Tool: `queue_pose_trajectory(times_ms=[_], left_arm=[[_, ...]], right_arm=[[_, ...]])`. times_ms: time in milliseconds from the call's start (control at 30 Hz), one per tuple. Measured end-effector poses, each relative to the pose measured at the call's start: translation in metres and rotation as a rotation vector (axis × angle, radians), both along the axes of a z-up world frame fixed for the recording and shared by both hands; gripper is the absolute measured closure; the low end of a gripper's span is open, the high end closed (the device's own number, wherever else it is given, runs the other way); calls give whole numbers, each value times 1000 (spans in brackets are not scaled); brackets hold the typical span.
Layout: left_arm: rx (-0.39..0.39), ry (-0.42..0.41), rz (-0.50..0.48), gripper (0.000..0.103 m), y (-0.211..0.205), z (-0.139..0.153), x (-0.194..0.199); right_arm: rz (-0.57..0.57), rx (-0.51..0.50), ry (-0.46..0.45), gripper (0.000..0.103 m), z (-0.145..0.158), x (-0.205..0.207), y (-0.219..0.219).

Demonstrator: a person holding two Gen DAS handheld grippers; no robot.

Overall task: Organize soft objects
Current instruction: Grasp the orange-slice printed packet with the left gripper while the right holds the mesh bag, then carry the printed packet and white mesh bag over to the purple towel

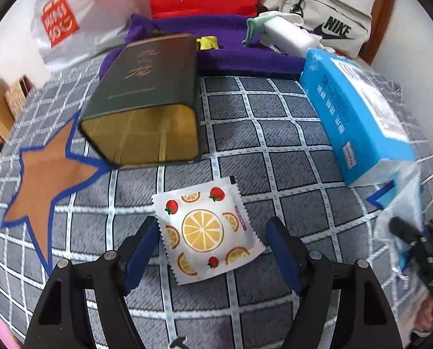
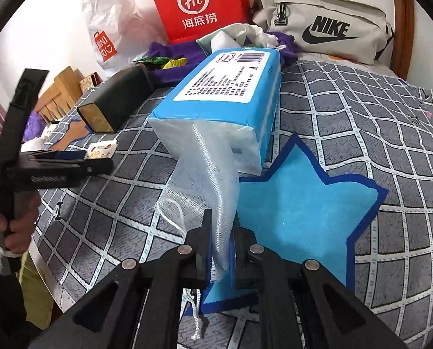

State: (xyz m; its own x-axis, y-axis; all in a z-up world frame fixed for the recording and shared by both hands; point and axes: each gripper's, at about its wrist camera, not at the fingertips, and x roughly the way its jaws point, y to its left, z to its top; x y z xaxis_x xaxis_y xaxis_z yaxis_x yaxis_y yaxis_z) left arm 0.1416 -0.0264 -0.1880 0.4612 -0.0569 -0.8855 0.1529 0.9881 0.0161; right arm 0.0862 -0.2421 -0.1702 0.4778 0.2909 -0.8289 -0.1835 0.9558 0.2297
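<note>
L gripper (image 1: 212,250) pts steeply down over the fruit-print sachet (image 1: 206,229), jaws wide, one pad each side of it at 9 and 3 o'clock, neither clearly touching; nothing held, sachet lies flat on the checked blanket (image 1: 274,122). R gripper (image 2: 220,250) jaws nearly shut, pinching the white mesh bag (image 2: 207,180), which drapes down from the near end of the blue tissue pack (image 2: 225,87); can't tell if the mesh is caught on the pack or just lying against it. Pack sits w/ its near end at the 12 o'clock tip of the blue star patch (image 2: 297,212); sachet is between the brown star patch (image 1: 47,186) at 9 and the open dark tin (image 1: 146,107) at 11. Risks, imo: sachet is thin and flat on soft bedding, so closing jaws may slide over the top or just bunch the blanket instead of the packet; serrated edge near the L pad could fold and let it squirt out. If the mesh is snagged on the pack, pulling w/ R prob drags or tips the pack over. Mesh grip is only on a thin fold, could slip thru. The two grippers are close, R shows at 3-4 o'clock in L's view, so a collision is possible if both move inward.
</note>
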Motion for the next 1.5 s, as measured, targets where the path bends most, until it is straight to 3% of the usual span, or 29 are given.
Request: queue_pose_trajectory(times_ms=[133,233,267,300,467,533,833,1500], left_arm=[[-2,-35,2,32,2,-1,-4],[1,-63,-2,45,7,2,-8],[-12,-69,-9,58,8,3,-9],[-44,-64,-17,63,10,3,-8],[-66,-50,-37,70,9,6,-10],[-113,-36,-52,80,10,8,-13],[-163,-63,-55,83,16,28,-25],[-166,-165,-36,83,25,83,-29]], right_arm=[[6,-8,-8,93,0,1,3],[7,-16,-13,93,0,0,5],[8,-22,-15,93,1,0,6],[8,-22,-15,93,0,-1,6],[24,-2,3,94,3,-3,8],[32,-4,7,94,4,-4,11],[53,18,-12,94,22,-7,17],[69,48,-86,96,73,9,17]])
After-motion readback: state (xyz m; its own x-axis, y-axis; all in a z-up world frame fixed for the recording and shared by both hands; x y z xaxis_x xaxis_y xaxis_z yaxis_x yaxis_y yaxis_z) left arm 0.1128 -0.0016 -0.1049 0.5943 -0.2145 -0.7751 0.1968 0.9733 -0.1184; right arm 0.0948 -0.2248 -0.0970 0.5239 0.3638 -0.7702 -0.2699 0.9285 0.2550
